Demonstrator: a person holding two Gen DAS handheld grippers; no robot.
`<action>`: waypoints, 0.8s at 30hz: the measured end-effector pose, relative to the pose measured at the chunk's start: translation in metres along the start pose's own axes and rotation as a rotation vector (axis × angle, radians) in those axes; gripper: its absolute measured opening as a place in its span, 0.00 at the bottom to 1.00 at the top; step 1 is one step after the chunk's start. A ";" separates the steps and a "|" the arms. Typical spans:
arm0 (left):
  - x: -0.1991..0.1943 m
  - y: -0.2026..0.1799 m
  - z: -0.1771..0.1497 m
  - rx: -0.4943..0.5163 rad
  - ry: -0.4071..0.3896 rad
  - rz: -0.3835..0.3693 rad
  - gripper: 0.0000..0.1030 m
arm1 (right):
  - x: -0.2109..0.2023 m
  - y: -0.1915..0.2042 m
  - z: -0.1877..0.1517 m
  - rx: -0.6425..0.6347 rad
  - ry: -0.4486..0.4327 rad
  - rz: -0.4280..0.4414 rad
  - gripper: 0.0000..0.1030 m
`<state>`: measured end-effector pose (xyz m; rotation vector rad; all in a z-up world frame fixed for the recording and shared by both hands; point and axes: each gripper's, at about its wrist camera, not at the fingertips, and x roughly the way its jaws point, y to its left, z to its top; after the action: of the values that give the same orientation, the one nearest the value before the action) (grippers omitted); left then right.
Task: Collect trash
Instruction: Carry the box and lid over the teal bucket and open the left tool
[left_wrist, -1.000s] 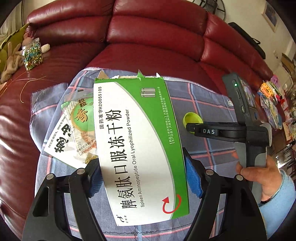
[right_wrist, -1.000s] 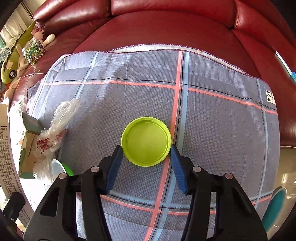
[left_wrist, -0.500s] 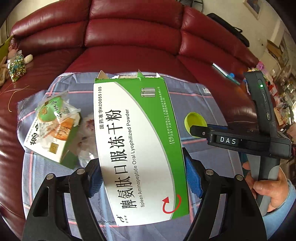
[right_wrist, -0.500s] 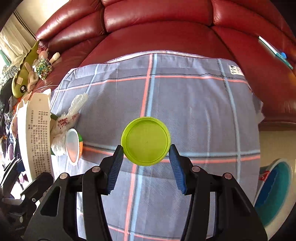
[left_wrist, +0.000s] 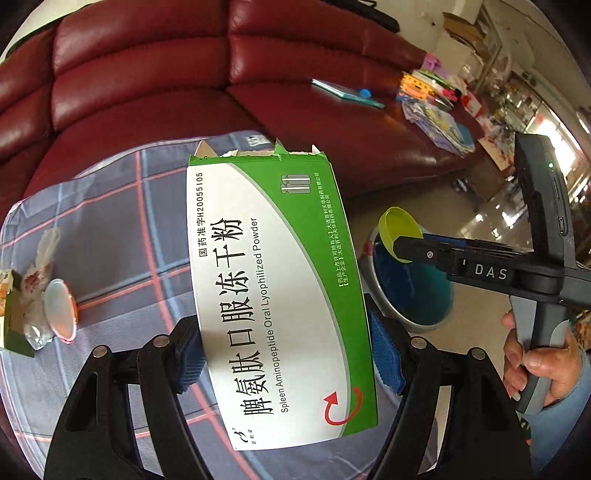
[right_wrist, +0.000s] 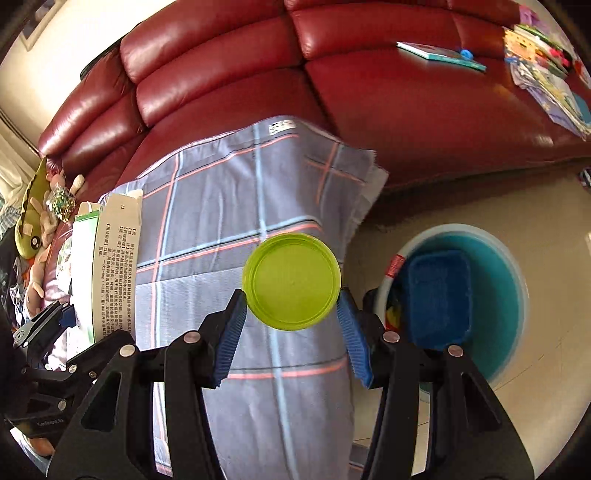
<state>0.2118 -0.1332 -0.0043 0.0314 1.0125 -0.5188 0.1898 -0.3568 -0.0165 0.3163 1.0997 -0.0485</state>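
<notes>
My left gripper (left_wrist: 284, 354) is shut on a flat green-and-white medicine box (left_wrist: 273, 280), held up over the plaid cloth (left_wrist: 110, 229) on the red sofa. In the right wrist view that box (right_wrist: 107, 266) shows edge-on at the left. My right gripper (right_wrist: 291, 325) is shut on a lime-green round lid (right_wrist: 291, 282), carried above the cloth's right edge. The same lid (left_wrist: 400, 232) shows in the left wrist view, over a round blue-lined trash bin (left_wrist: 410, 288) on the floor. The bin (right_wrist: 495, 280) holds a blue tray (right_wrist: 439, 299).
On the cloth at the left lie a crumpled clear wrapper (left_wrist: 40, 258), a small plastic cup (left_wrist: 61, 308) and a green carton (left_wrist: 9, 306). Books and papers (right_wrist: 546, 66) lie on the sofa's right end. A person's hand (left_wrist: 535, 362) holds the right gripper's handle.
Both grippers have swung to the right with the box and the lid still held. The lid has left the cloth and now hangs near the bin, which has come into view.
</notes>
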 end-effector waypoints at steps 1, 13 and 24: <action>0.005 -0.012 0.002 0.019 0.010 -0.010 0.73 | -0.007 -0.013 -0.004 0.015 -0.010 -0.003 0.47; 0.081 -0.138 0.011 0.175 0.133 -0.138 0.73 | -0.046 -0.132 -0.035 0.183 -0.046 -0.042 0.47; 0.163 -0.193 0.019 0.231 0.230 -0.169 0.73 | -0.035 -0.176 -0.038 0.263 -0.033 -0.056 0.47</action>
<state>0.2131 -0.3728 -0.0866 0.2165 1.1811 -0.7983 0.1066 -0.5182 -0.0411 0.5184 1.0700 -0.2489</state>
